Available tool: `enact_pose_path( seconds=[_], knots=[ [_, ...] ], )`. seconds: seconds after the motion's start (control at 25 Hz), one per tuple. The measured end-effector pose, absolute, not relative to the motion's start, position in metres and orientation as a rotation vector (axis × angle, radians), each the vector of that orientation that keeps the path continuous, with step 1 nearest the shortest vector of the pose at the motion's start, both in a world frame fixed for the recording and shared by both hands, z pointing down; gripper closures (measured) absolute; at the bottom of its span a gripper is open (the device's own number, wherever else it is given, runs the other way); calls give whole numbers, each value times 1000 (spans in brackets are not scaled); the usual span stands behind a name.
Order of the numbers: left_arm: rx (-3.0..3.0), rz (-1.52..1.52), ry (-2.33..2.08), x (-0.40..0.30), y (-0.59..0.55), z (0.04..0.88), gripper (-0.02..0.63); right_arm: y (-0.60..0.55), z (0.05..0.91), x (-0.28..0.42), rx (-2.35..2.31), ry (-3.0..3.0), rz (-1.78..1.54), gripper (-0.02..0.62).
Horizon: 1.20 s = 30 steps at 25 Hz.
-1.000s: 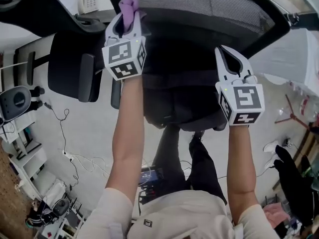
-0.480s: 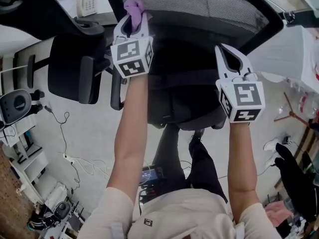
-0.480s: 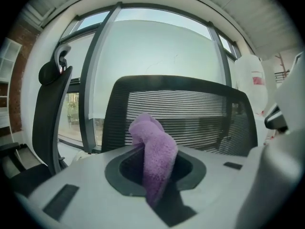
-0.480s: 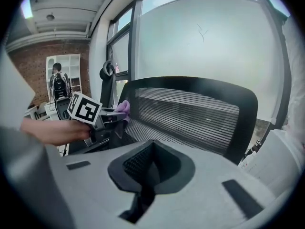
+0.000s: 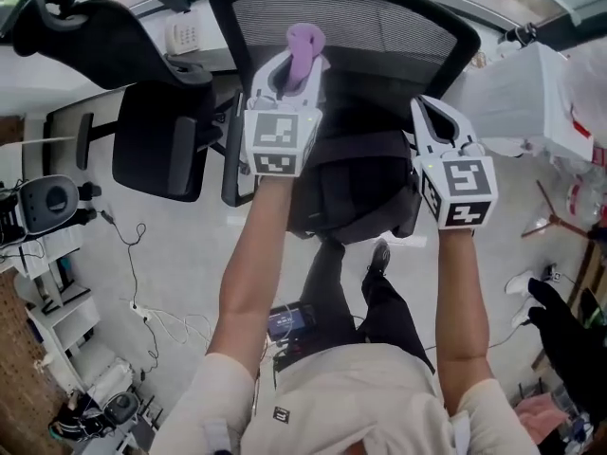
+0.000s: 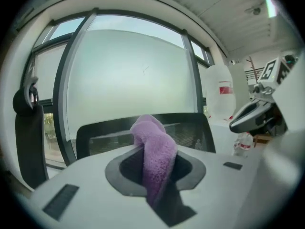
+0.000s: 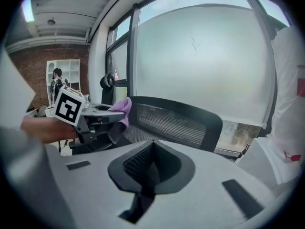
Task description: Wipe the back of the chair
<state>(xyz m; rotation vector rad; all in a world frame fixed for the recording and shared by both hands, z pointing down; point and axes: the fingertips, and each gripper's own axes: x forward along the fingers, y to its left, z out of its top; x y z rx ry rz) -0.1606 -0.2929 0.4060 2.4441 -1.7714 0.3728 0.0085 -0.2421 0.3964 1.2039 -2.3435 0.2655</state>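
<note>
The chair back (image 5: 379, 27) stands straight ahead of the person, a black mesh panel in a stiff dark rim. The mesh should give under pressure and the chair will likely swivel, so the rim is the place to steady it. A purple cloth (image 5: 305, 44), soft and light, is pinched in the left gripper (image 5: 289, 64), its free end bunched above the jaws. It sits at the lower part of the mesh, though whether it touches is hard to tell. The right gripper (image 5: 429, 112) hangs just beside, jaws pressed together on nothing. Below lies a pale floor (image 5: 180, 254) with loose cables (image 5: 142, 301). A second chair (image 5: 156, 140) stands to the left, and a frosted window (image 6: 128, 66) lies beyond.
</note>
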Motion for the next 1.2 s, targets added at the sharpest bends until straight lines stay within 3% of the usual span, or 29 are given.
enact_pose_path(
  seconds=[0.68, 1.2],
  knots=[
    [2550, 355, -2054, -169, -107, 175, 511, -152, 219, 28, 1067, -2560, 121, 601],
    [2551, 369, -2228, -137, 28, 62, 511, -47, 101, 54, 1004, -2698, -110, 603]
  ],
)
